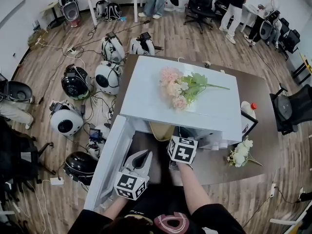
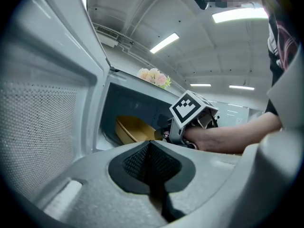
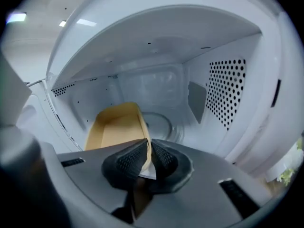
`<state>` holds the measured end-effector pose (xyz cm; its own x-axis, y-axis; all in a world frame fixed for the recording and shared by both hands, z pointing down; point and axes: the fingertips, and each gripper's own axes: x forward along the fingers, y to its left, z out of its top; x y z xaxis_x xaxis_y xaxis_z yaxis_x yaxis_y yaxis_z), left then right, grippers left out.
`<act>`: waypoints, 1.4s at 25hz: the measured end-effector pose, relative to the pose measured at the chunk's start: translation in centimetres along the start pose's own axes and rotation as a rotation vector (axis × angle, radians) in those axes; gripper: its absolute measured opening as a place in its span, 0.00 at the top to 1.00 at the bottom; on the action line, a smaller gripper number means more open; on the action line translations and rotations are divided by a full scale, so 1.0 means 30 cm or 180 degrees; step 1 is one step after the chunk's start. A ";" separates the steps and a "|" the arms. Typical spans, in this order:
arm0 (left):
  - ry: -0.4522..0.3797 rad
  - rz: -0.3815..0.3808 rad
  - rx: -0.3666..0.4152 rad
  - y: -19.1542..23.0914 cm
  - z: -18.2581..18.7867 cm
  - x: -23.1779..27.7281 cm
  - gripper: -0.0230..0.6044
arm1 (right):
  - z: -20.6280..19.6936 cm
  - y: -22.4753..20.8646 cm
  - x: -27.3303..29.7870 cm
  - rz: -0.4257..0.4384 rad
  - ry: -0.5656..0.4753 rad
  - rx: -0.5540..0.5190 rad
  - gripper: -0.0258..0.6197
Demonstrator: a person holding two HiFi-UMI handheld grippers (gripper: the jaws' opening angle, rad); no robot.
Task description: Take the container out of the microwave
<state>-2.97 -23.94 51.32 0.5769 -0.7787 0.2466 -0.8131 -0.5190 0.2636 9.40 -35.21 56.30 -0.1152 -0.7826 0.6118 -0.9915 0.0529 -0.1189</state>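
Note:
A tan rectangular container [image 3: 116, 129] lies inside the white microwave [image 1: 195, 106], on its floor by the glass turntable [image 3: 161, 127]. My right gripper [image 3: 147, 156] reaches into the cavity, and its pads are pressed on the container's near right wall. In the head view the right gripper [image 1: 181, 149] sits at the microwave mouth, and the container [image 1: 161, 130] shows just inside. My left gripper [image 1: 138, 161] is held still beside the open door [image 1: 109, 160], jaws together with nothing between them. The left gripper view shows the container [image 2: 133, 128] past the right gripper's marker cube [image 2: 192, 109].
Artificial flowers [image 1: 180, 87] lie on top of the microwave, and a second bunch [image 1: 241, 152] lies on the brown table [image 1: 263, 145] to the right. A bottle [image 1: 247, 110] stands behind a picture frame. Several helmet-like devices [image 1: 73, 82] and cables cover the floor at left.

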 end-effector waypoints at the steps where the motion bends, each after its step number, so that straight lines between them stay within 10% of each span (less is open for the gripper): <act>1: 0.0002 0.0001 0.0005 -0.002 -0.001 -0.002 0.95 | -0.004 -0.001 -0.006 0.0004 -0.0001 0.0005 0.91; 35: -0.0001 0.0028 0.0039 -0.030 -0.024 -0.060 0.95 | -0.113 -0.070 -0.259 -0.0110 -0.0100 -0.0007 0.91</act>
<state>-3.22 -21.80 51.30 0.5697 -0.7833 0.2486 -0.8191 -0.5164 0.2500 12.16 -27.12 54.45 -0.0790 -0.8030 0.5907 -0.9950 0.0270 -0.0964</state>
